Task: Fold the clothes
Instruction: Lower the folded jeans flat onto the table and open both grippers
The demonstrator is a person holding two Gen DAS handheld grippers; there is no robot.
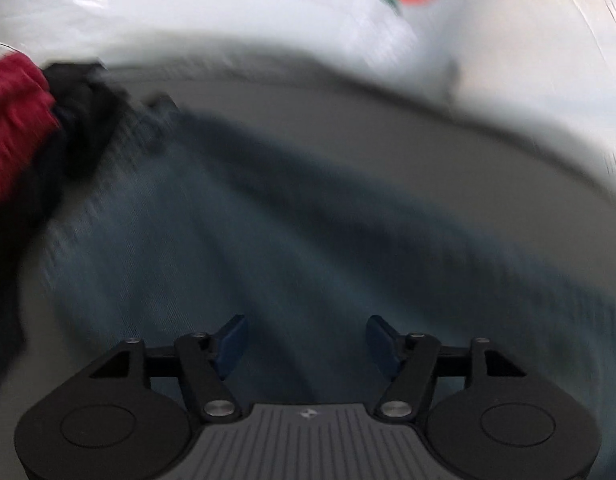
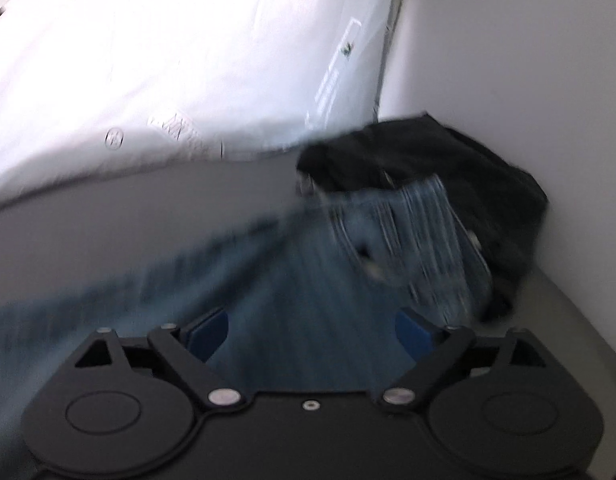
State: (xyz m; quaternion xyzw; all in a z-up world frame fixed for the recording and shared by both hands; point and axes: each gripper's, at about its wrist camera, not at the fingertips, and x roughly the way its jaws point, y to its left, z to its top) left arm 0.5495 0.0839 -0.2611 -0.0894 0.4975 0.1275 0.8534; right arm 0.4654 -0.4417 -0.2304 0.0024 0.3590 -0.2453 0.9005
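Jeans point(image 2: 308, 280) | flat; long axis runs away toward black garment point(image 2: 448, 160)

Both wrist views: heavy motion blur streaks the blue denim point(image 1: 236, 240) and the dark cloth point(image 2: 460, 160). Gripper bodies alone sharp. White plastic sheeting point(image 2: 156, 60) overexposed, upper left of the right view. Fisheye bending; black vignette at corners. Soft, even light.
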